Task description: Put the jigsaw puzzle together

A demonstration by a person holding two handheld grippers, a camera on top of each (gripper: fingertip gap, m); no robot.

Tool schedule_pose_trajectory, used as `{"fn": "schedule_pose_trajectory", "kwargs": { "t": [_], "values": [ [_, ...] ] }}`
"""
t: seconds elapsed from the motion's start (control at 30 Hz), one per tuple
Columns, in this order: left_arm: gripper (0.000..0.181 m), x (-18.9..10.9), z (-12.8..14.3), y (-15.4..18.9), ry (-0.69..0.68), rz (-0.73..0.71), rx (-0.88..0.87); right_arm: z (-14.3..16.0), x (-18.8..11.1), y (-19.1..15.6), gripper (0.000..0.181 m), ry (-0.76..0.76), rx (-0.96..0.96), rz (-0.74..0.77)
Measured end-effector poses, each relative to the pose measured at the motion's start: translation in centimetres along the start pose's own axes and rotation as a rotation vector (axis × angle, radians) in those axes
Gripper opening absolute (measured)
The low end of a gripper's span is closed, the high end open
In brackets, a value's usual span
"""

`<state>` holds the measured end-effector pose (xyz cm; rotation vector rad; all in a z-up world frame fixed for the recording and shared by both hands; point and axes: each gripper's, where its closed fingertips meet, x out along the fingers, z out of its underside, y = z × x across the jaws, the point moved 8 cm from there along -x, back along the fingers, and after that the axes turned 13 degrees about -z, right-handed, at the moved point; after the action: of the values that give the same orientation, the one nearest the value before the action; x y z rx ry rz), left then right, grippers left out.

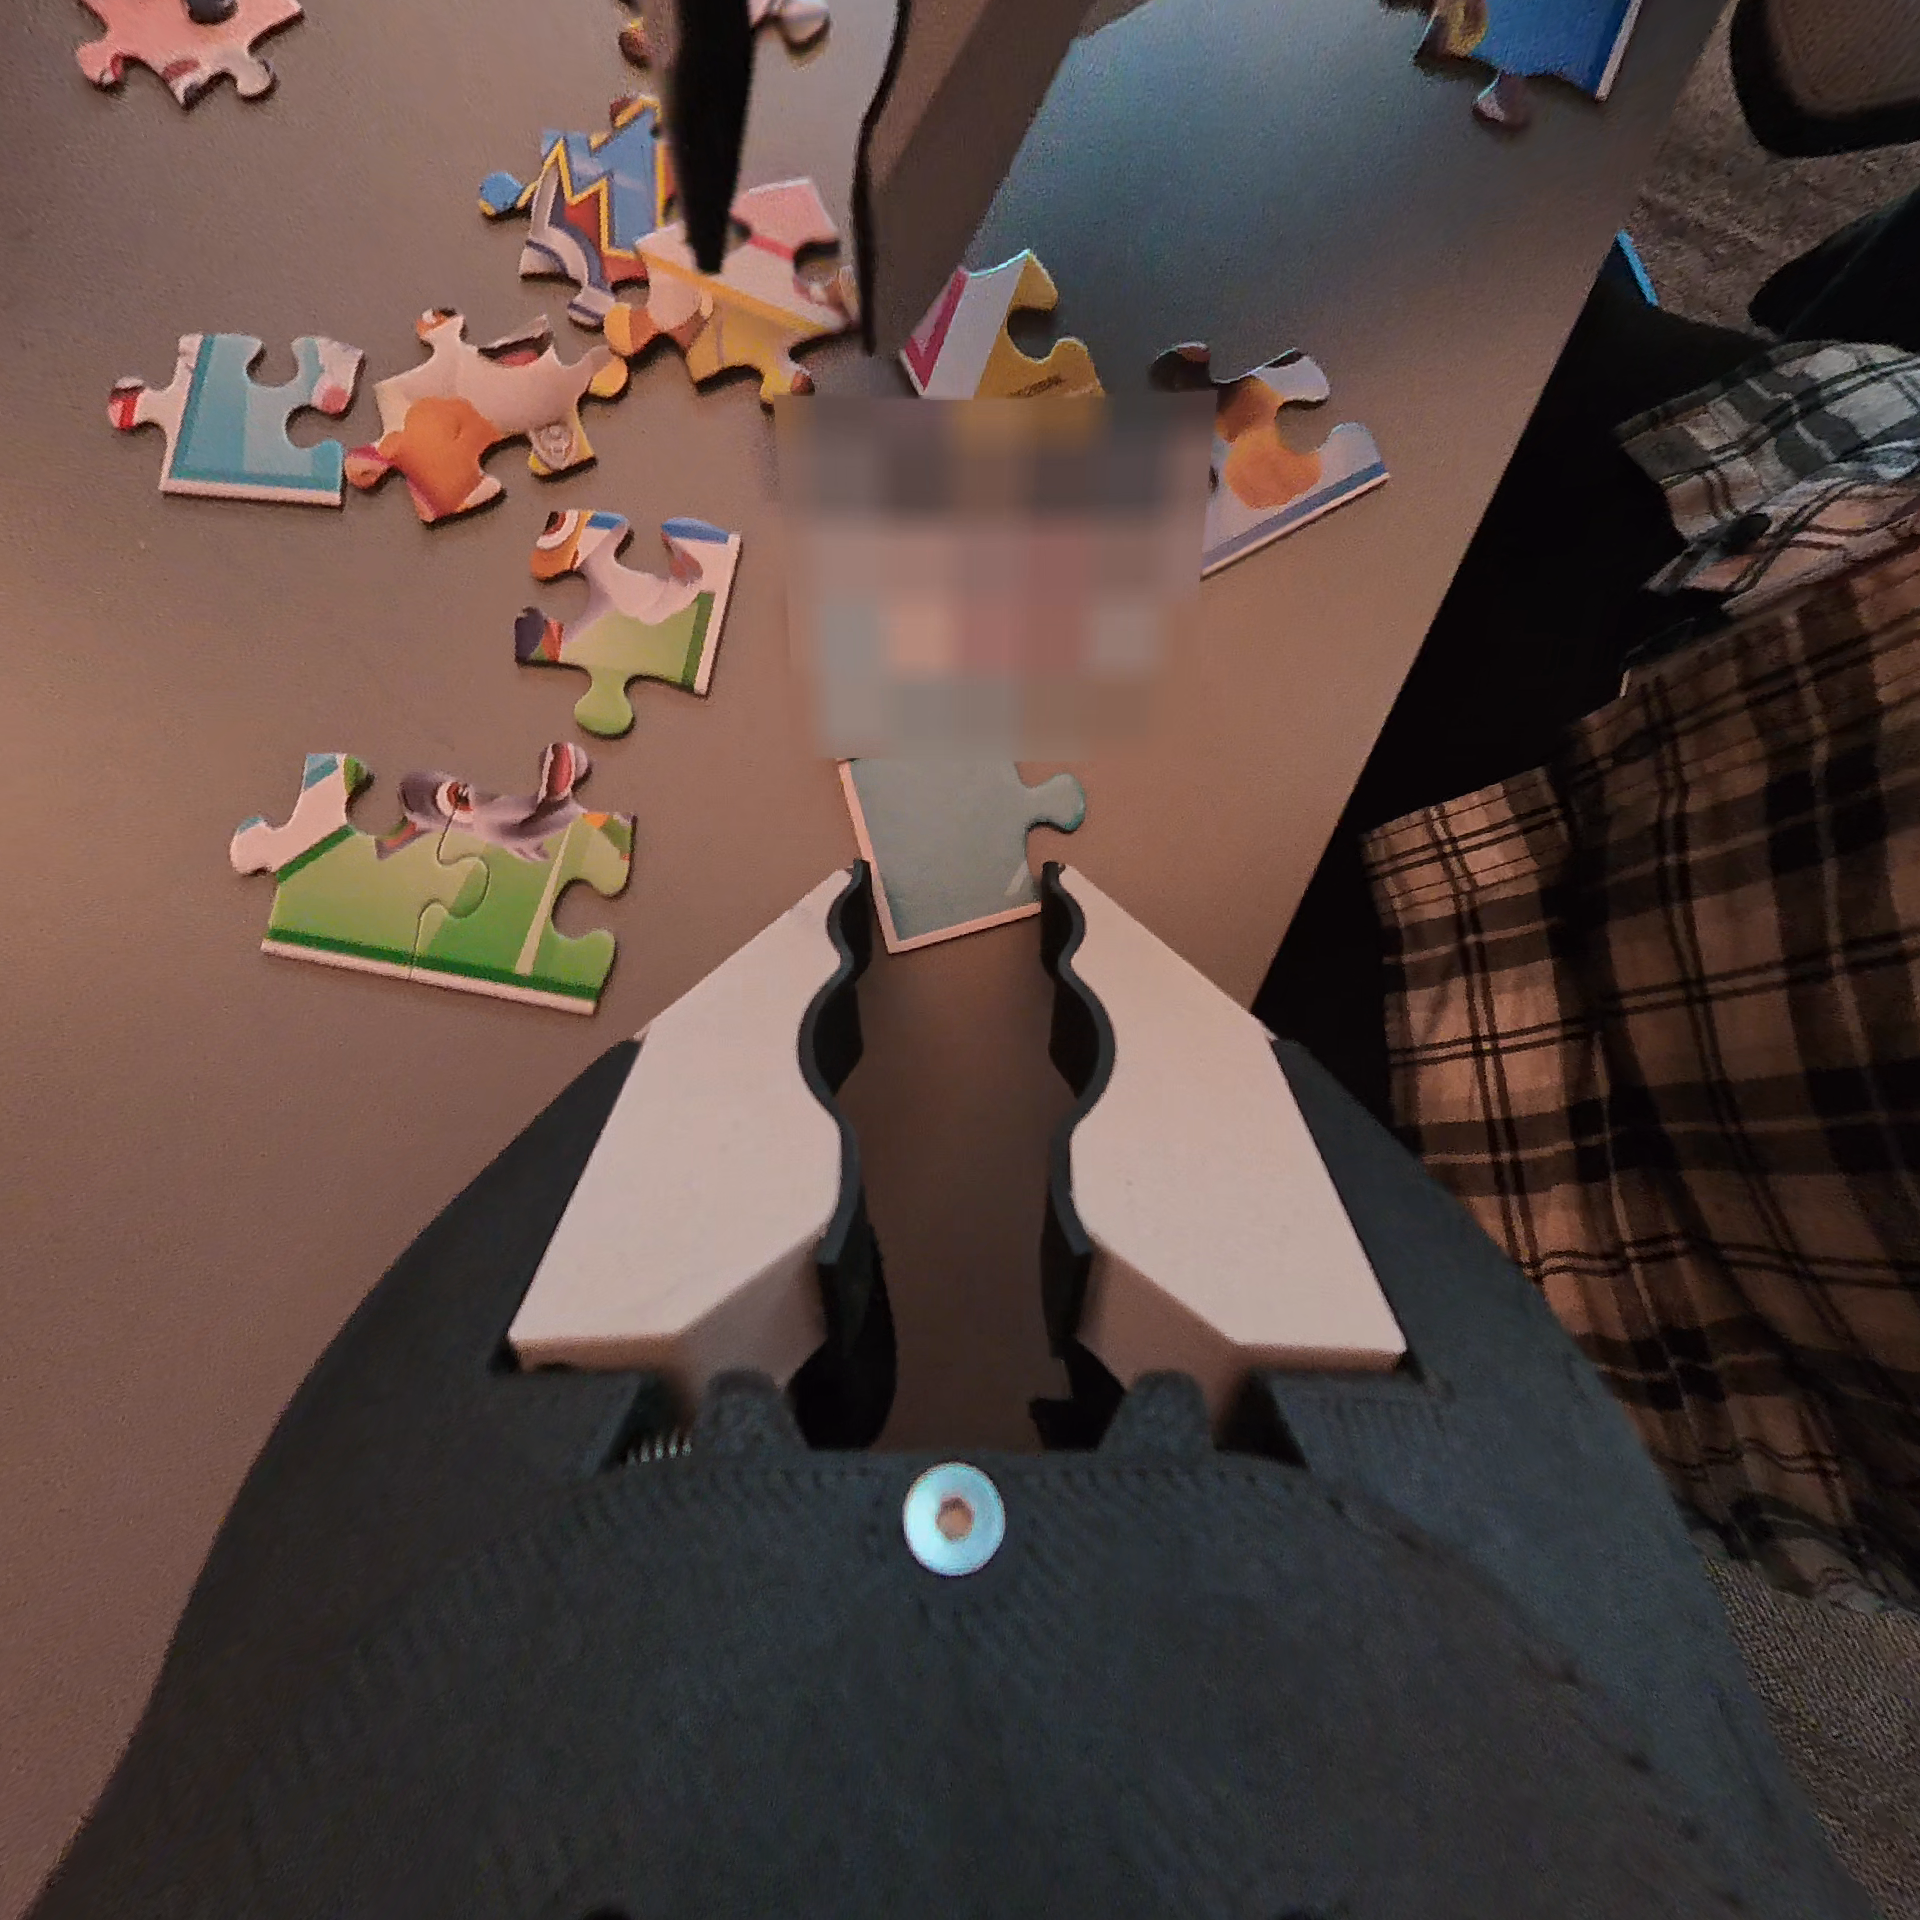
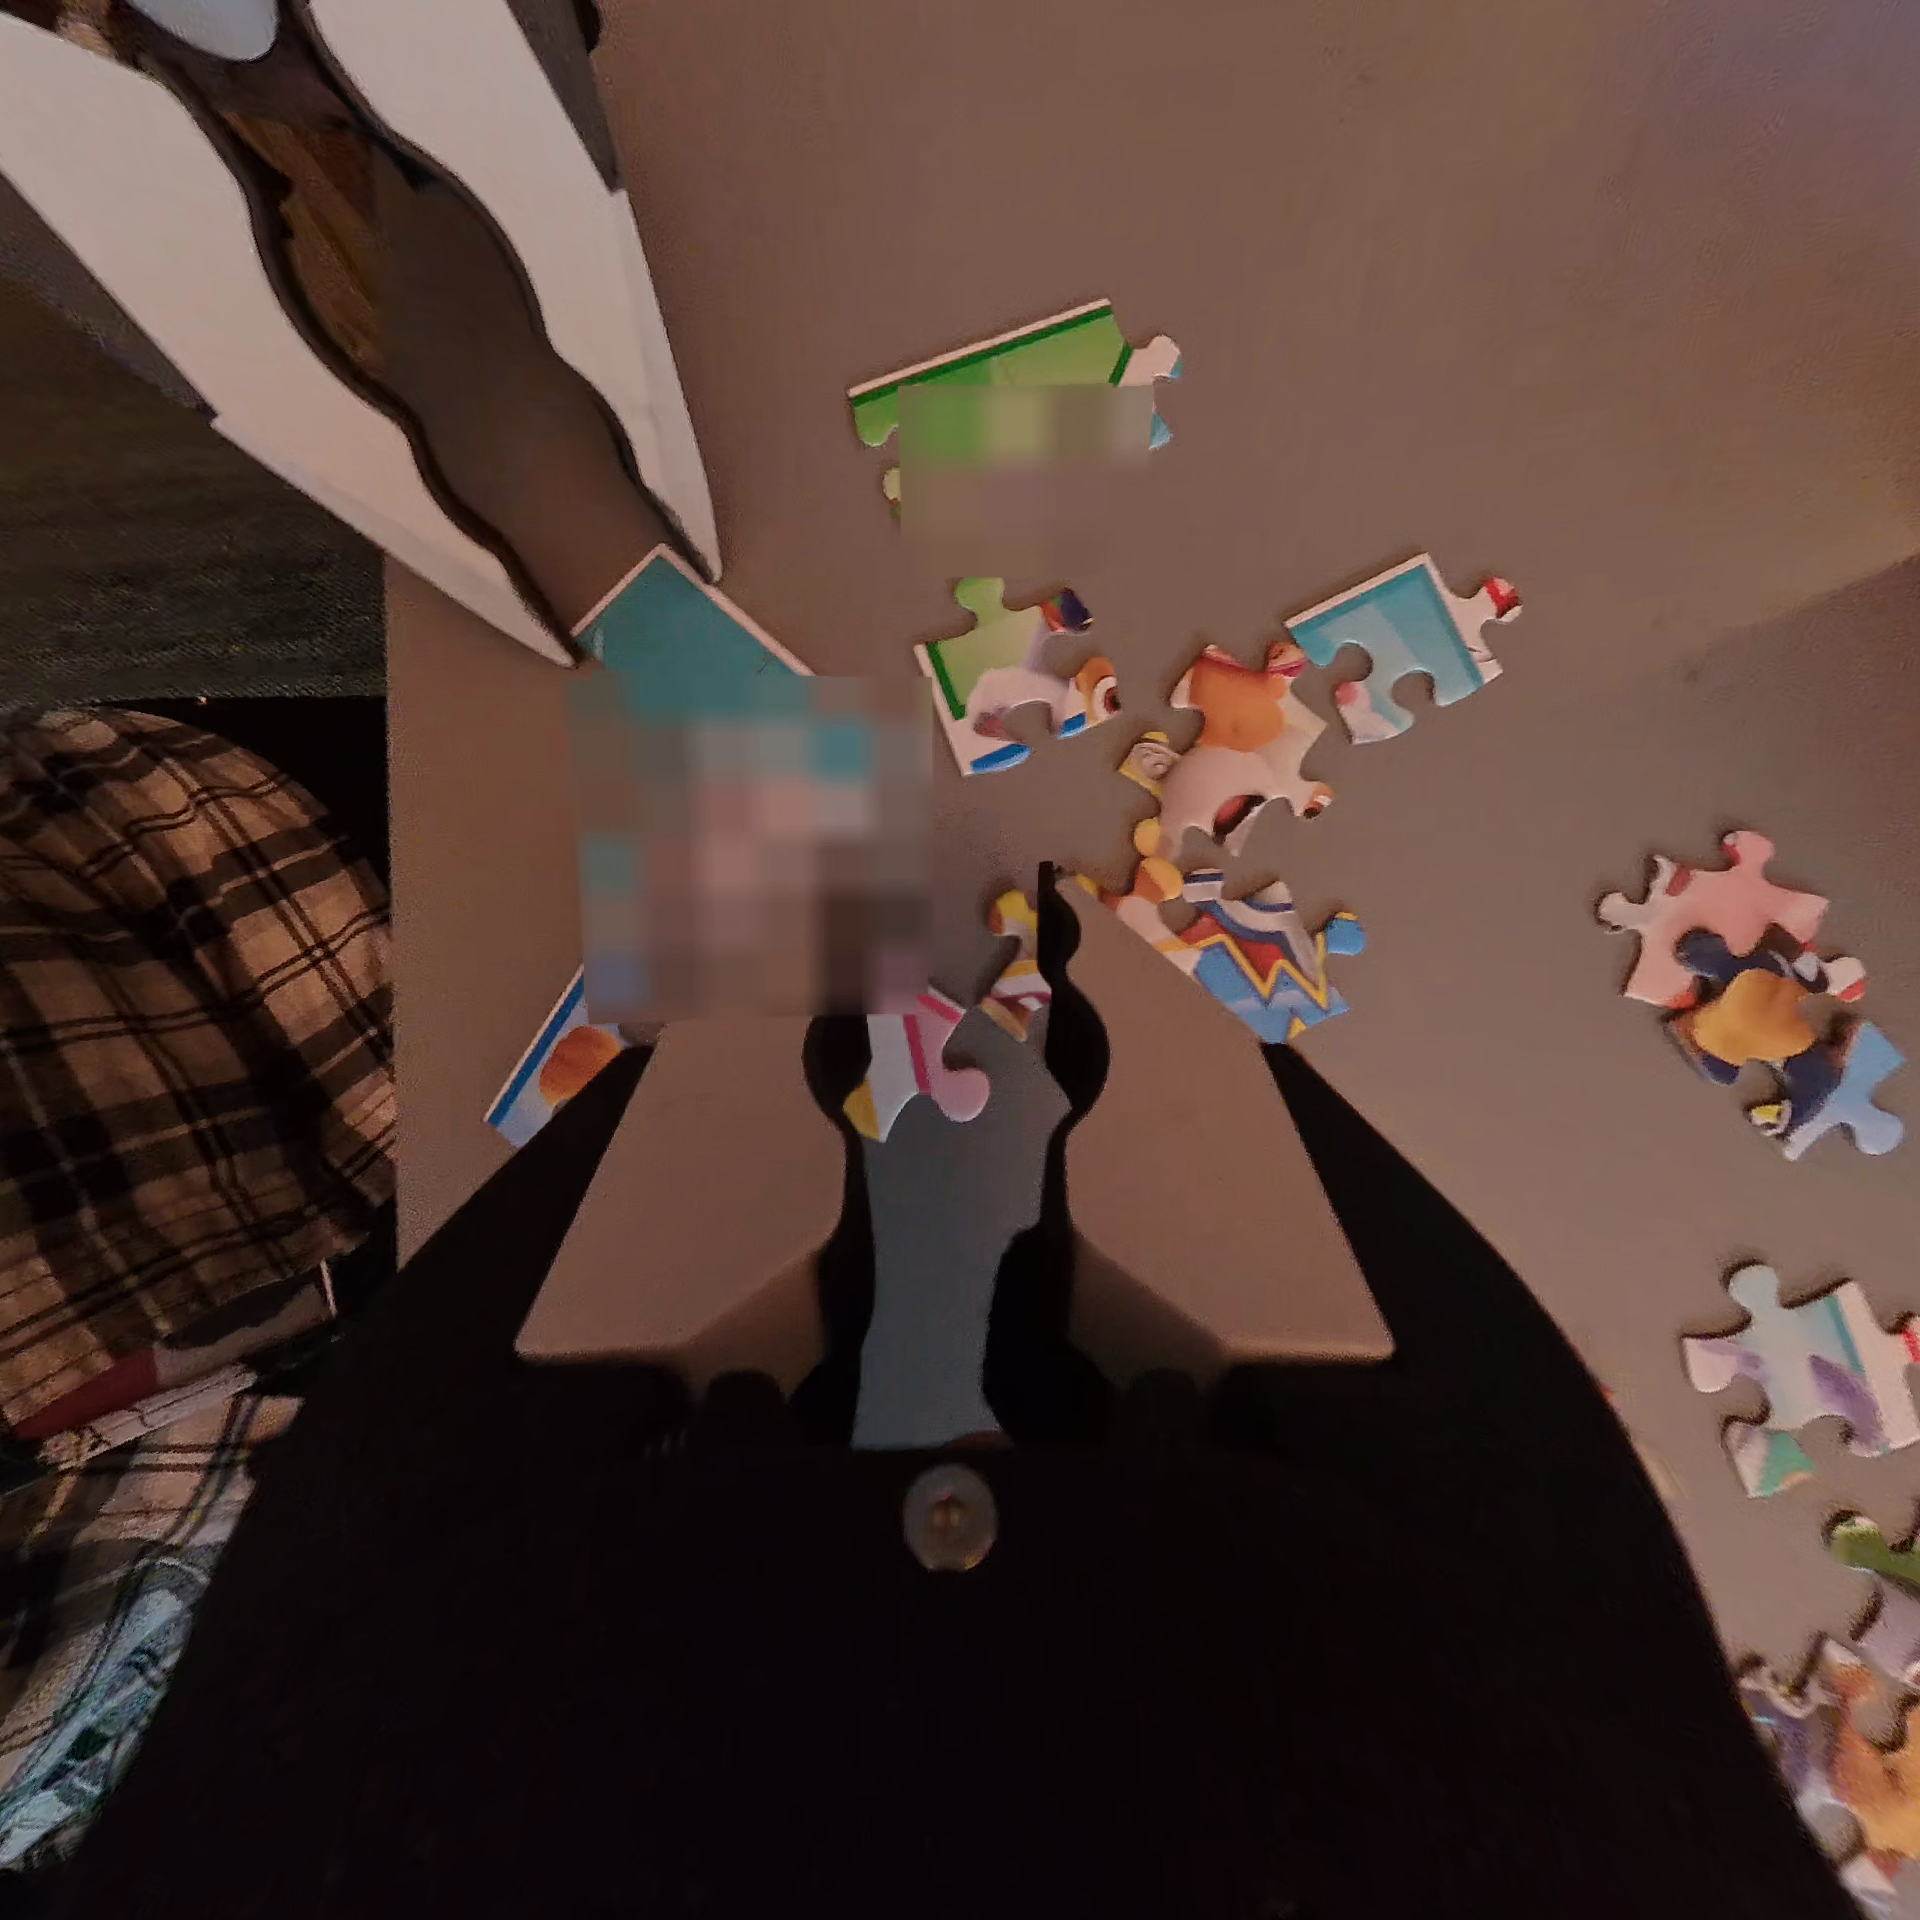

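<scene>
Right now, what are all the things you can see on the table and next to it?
Table: one, grey-brown, under everything.
Loose puzzle pieces: over ten, many colours, scattered on the table.
Joined green pieces: two, locked together, apart from the rest.
Teal piece: one, just past the left gripper's tips.
Plaid cloth: one, brown and black, beside the table edge.
Left gripper: one, white and black, jaws open.
Right gripper: one, jaws open, above the pieces.

Left gripper (image 1: 954, 883) open over teal puzzle piece (image 1: 951, 847), loose pieces (one joined green pair (image 1: 436, 883)) on table (image 1: 156, 1039)
</scene>
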<state>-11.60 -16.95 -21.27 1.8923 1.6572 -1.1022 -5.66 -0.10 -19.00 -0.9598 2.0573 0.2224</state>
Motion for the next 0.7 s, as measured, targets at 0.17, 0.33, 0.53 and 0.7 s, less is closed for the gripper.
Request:
{"fn": "schedule_pose_trajectory", "kwargs": {
  "t": [0.17,0.33,0.53,0.7],
  "values": [
    [0.044,-0.1,-0.1,-0.8,0.032,-0.007,-0.032,-1.2,0.4,1.2,0.035,-0.042,-0.044,0.002],
    [0.046,-0.5,0.2,-2.4,0.048,-0.062,-0.075,-2.7,2.4,2.0,0.045,-0.090,-0.121,-0.052],
    [0.045,-0.1,0.3,-4.1,0.054,-0.098,-0.111,-3.2,4.4,3.3,0.038,-0.149,-0.112,-0.123],
    [0.044,-0.2,0.2,-5.2,0.067,-0.104,-0.122,-3.4,4.3,3.7,0.037,-0.160,-0.089,-0.155]
  ]
}}
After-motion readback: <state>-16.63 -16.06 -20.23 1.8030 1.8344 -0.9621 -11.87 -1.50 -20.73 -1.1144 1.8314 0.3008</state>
